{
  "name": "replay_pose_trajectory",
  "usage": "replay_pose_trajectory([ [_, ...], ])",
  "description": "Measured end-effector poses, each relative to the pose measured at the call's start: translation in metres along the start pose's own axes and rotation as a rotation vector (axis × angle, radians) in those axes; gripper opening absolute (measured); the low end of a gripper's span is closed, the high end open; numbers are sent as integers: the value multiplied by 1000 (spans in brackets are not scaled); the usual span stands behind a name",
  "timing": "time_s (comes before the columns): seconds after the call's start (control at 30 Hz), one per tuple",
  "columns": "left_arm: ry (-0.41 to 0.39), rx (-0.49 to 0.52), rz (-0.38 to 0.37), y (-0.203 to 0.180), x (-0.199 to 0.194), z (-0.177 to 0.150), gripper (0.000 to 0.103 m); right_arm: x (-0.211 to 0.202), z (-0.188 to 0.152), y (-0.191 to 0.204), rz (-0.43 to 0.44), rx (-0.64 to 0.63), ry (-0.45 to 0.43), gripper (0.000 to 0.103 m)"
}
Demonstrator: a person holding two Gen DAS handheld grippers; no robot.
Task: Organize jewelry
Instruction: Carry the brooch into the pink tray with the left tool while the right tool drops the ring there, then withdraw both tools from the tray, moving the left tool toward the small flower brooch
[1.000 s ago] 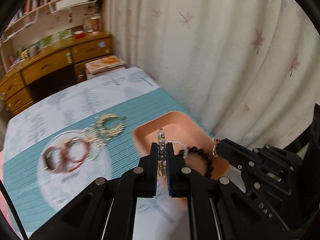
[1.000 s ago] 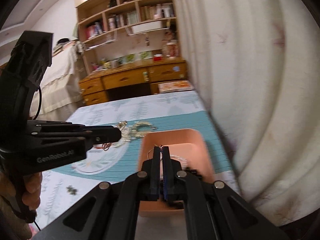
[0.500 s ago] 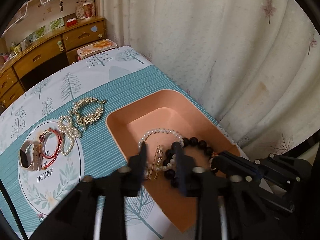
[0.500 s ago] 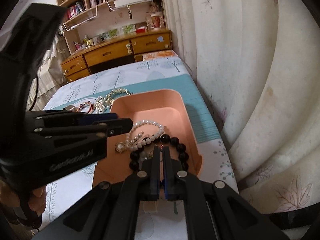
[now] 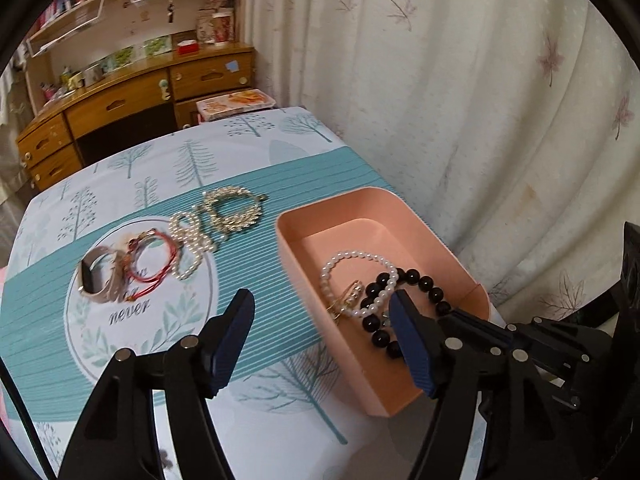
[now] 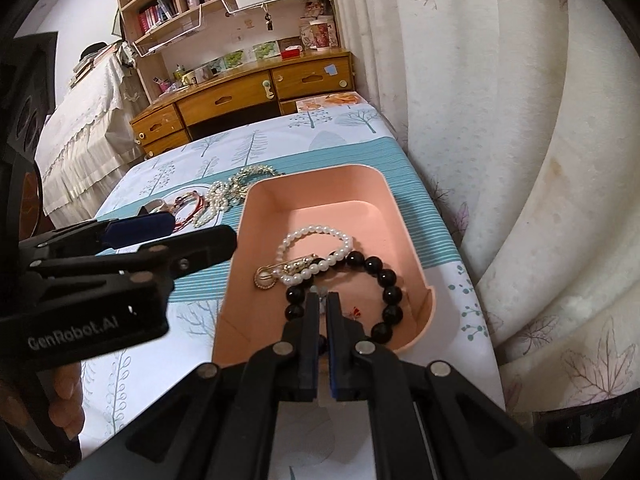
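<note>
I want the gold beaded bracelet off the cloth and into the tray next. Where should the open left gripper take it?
Grip the gold beaded bracelet from above, across its far strand, away from the pearl string touching its near-left side. It lies flat, so the left gripper must pinch one strand.

Left gripper (image 5: 322, 332) opened, dropping brooch (image 5: 347, 295) into tray (image 5: 344, 206).

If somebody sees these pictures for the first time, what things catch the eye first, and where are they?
The salmon-pink plastic tray near the table's curtain-side edge stands out, holding a black bead bracelet, a white pearl bracelet and a gold pin. Left of it, more jewelry lies on the teal striped cloth. The left gripper is wide open; the right gripper is nearly shut above the tray.
</note>
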State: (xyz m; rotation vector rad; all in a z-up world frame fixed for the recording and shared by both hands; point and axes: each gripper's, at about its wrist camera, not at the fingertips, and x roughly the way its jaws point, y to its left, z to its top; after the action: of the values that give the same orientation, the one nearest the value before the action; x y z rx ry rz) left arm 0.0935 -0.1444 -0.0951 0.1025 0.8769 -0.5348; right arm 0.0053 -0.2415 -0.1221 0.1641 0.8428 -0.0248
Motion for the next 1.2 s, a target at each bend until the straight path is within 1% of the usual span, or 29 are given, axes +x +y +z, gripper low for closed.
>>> replay_pose_trajectory([
  [0.4, -49, -20, 22, 7, -33, -10, 69, -20, 0, 15, 6, -19, -12, 4],
  [0.5, -65, -29, 27, 10, -42, -12, 73, -26, 1, 23, 7, -34, -22, 4],
  [0.73, -126, -66, 72, 33, -76, -17, 74, -37, 1, 48, 32, -76, -39, 4],
  [0.8, -148, -82, 91, 43, -88, -20, 75, -38, 2, 56, 41, -94, -41, 4],
  [0.87, -171, -103, 117, 54, -100, -23, 83, -38, 3, 67, 53, -122, -40, 5],
  [0.93, -194, -126, 145, 66, -112, -26, 84, -39, 3, 78, 65, -152, -44, 11],
  [1.0, -201, -150, 166, 78, -122, -30, 84, -41, 3, 89, 76, -181, -56, 25],
  [1.07, -205, -172, 184, 90, -130, -35, 84, -43, 5, 98, 86, -205, -73, 31],
  [1.13, -209, -194, 203, 101, -137, -41, 84, -44, 7, 107, 111, -228, -81, 33],
  [1.2, -209, -214, 223, 110, -143, -47, 84, -42, 8, 115, 144, -242, -70, 33],
])
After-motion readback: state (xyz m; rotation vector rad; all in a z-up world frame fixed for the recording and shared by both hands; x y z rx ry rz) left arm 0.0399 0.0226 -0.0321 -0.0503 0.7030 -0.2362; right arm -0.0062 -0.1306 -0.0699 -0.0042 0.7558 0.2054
